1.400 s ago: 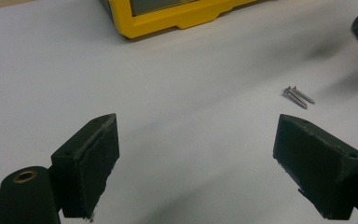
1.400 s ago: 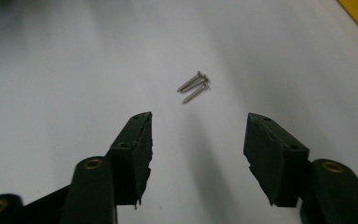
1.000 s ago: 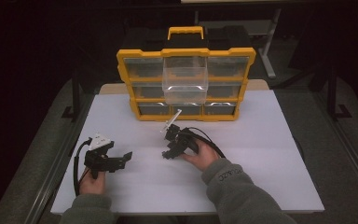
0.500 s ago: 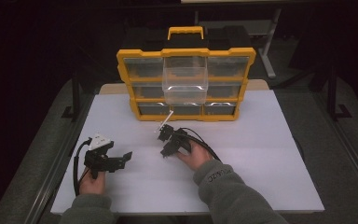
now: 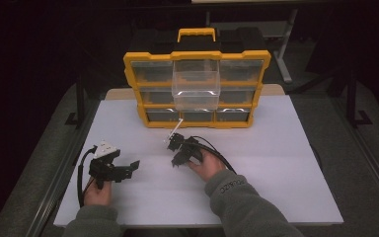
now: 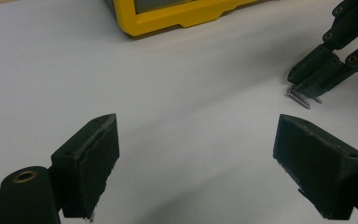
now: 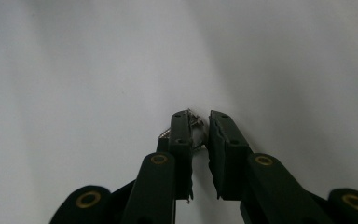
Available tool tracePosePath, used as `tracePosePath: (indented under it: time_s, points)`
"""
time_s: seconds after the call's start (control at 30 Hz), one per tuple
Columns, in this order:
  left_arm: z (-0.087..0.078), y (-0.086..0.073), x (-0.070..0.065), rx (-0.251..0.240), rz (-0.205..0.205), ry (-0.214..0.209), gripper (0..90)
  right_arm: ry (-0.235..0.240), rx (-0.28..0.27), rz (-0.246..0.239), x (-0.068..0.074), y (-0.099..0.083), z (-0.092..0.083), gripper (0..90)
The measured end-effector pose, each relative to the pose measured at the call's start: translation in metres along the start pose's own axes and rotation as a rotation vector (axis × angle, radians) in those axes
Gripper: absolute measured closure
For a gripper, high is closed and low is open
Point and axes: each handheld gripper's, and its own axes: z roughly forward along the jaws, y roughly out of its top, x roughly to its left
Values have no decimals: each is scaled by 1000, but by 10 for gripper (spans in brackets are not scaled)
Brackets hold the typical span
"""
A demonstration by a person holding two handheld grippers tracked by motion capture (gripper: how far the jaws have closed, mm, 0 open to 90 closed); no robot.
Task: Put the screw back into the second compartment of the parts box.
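Screws (image 7: 195, 130) sit pinched between the just-closing jaws of the right gripper (image 7: 199, 122), still down on the table (image 5: 276, 163). Lifting them into the organizer's (image 5: 197, 89) pulled-out drawer (image 5: 196, 89) remains; the left gripper (image 6: 196, 154) waits wide open and empty.

Two matte black two-jaw grippers: left gripper (image 5: 128, 169) topped by a grey three-cornered plate, trailing a looped black cable; right gripper (image 5: 173, 148) trailing twin black cables; flat rectangular jaw pads, brass-coloured pivot rivets along the black linkage arms; grey-green fleece sleeves, small white lettering printed at the right cuff.
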Motion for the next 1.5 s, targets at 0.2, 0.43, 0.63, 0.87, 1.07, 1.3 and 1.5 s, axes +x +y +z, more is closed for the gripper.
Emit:
tracePosePath:
  time_s: [0.2, 0.43, 0.63, 0.87, 1.07, 1.3, 1.5]
  points:
    - [0, 0, 0, -1, 3, -1, 139, -16, -3, 11, 2, -2, -2, 706]
    - [0, 0, 0, -7, 3, 3, 139, -49, 12, 7, 7, -4, -2, 740]
    - [0, 0, 0, -1, 7, 2, 139, -50, 12, 6, 8, -6, -3, 812]
    - [0, 0, 0, 0, 14, 3, 138, -40, 8, -7, 8, -7, -3, 831]
    - [0, 0, 0, -1, 14, 4, 139, -6, 0, -1, 2, -10, -5, 834]
    - [0, 0, -1, 6, 19, 5, 139, 8, -44, -20, -2, -19, -13, 833]
    - [1, 0, -1, 3, 21, 7, 139, 30, -89, 1, -3, -30, -29, 833]
